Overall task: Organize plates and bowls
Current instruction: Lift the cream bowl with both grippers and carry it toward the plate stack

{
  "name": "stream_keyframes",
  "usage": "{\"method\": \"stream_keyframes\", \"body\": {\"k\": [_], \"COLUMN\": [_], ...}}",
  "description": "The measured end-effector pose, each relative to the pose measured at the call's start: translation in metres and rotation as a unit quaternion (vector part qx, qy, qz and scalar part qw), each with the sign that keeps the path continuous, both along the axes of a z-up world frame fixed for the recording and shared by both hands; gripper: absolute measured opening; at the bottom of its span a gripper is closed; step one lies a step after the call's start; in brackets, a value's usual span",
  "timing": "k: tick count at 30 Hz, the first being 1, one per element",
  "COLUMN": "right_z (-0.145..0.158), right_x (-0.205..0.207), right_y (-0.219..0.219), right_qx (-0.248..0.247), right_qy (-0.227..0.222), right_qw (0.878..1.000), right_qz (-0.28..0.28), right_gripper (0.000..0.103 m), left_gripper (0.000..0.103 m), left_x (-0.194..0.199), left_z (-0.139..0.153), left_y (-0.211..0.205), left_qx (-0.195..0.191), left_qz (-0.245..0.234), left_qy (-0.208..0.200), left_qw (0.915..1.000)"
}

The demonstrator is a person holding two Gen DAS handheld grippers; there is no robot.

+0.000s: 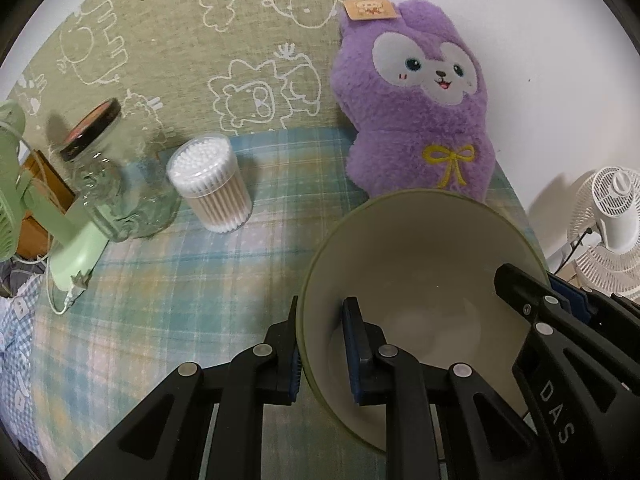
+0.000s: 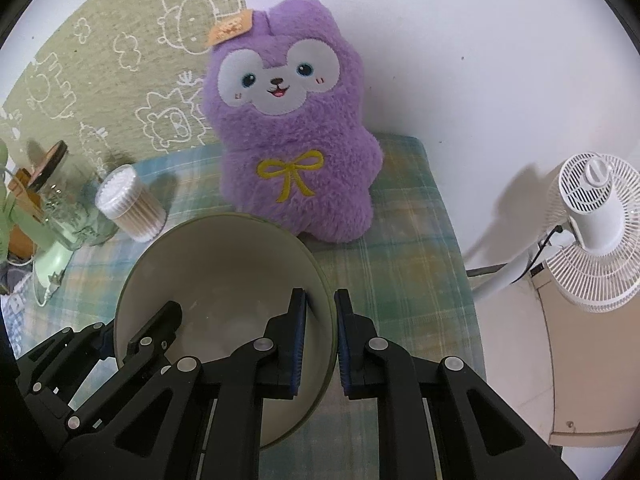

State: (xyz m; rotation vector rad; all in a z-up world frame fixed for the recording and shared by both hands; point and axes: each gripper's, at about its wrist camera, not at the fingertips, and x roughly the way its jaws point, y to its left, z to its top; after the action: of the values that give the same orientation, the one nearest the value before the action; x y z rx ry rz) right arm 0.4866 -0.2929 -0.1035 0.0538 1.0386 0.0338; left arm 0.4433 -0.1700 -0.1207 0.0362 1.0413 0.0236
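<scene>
A green bowl [image 1: 420, 264] with a cream inside is held between both grippers over the plaid cloth; it also shows in the right wrist view [image 2: 216, 264]. My left gripper [image 1: 324, 352] is shut on the bowl's left rim, one finger inside and one outside. My right gripper [image 2: 322, 344] is shut on the bowl's right rim in the same way. The right gripper also shows at the bowl's far side in the left wrist view [image 1: 536, 300]. The left gripper shows at the bowl's left side in the right wrist view [image 2: 132, 332]. The bowl looks empty.
A purple plush toy [image 1: 420, 104] leans on the wall behind the bowl. A cotton swab tub [image 1: 210, 186], a glass jar [image 1: 116, 184] and a green clip fan [image 1: 48, 216] stand at the left. A white fan [image 2: 592, 232] stands off the table's right edge.
</scene>
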Motion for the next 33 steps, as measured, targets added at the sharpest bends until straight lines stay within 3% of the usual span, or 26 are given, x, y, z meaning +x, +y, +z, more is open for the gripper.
{"method": "stream_keyframes", "body": {"k": [33], "right_z": [0.114], "right_x": [-0.132], "right_y": [0.069], "right_qx": [-0.003], "right_qy": [-0.060], "right_qw": [0.998], "right_qz": [0.005], "right_gripper": [0.017], "left_gripper": [0.016], "left_x": [-0.130], "left_z": [0.113], "left_y": [0.055], "left_qx": [-0.005], "left_qz": [0.010], "left_qy": [-0.068], "left_qw": [0.9976]}}
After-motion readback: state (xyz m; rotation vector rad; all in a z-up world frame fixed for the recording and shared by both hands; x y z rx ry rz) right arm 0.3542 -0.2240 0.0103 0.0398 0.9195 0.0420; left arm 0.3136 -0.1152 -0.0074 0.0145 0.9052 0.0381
